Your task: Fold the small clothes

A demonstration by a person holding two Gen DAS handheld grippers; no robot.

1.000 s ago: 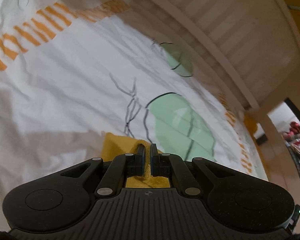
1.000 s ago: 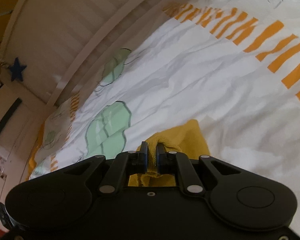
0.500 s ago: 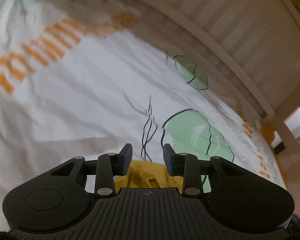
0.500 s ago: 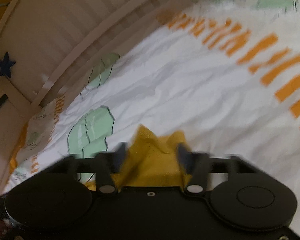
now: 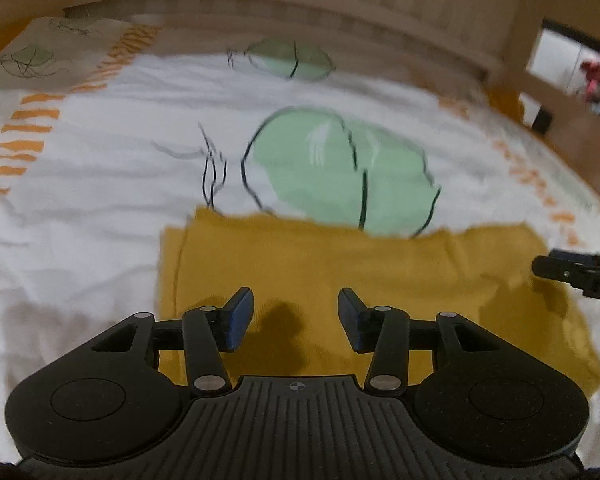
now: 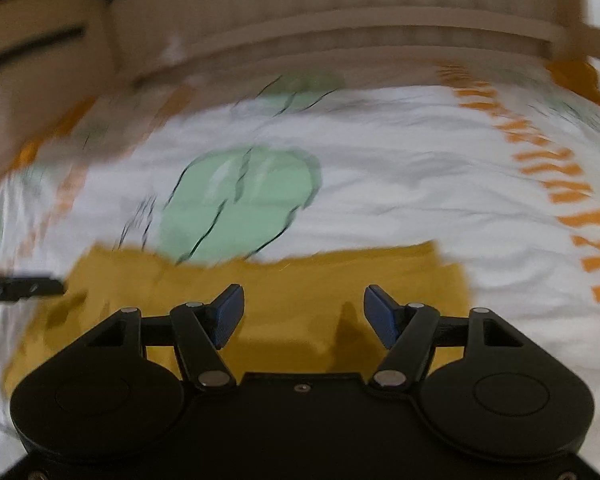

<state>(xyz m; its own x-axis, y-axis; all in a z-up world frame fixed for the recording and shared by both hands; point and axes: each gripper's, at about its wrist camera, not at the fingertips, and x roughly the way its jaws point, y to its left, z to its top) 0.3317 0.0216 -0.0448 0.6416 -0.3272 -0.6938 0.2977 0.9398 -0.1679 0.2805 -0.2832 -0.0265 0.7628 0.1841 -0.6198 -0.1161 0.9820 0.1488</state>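
Note:
A mustard-yellow garment (image 5: 360, 264) lies spread flat on the white printed bedsheet (image 5: 100, 208); it also shows in the right wrist view (image 6: 300, 280). My left gripper (image 5: 296, 314) is open and empty, hovering over the garment's left part. My right gripper (image 6: 304, 316) is open and empty over the garment's right part. The tip of the right gripper (image 5: 572, 270) shows at the right edge of the left wrist view. The tip of the left gripper (image 6: 20, 287) shows at the left edge of the right wrist view. Both views are motion-blurred.
A wooden slatted bed rail (image 5: 340, 8) runs along the far side of the bed; it also shows in the right wrist view (image 6: 340, 36). A pillow (image 5: 40, 56) lies at the far left. A doorway (image 5: 572, 64) opens at the right.
Both grippers were shut on the garment's edge a second ago. They have opened, let it go and pulled back, and the garment now lies flat on the sheet.

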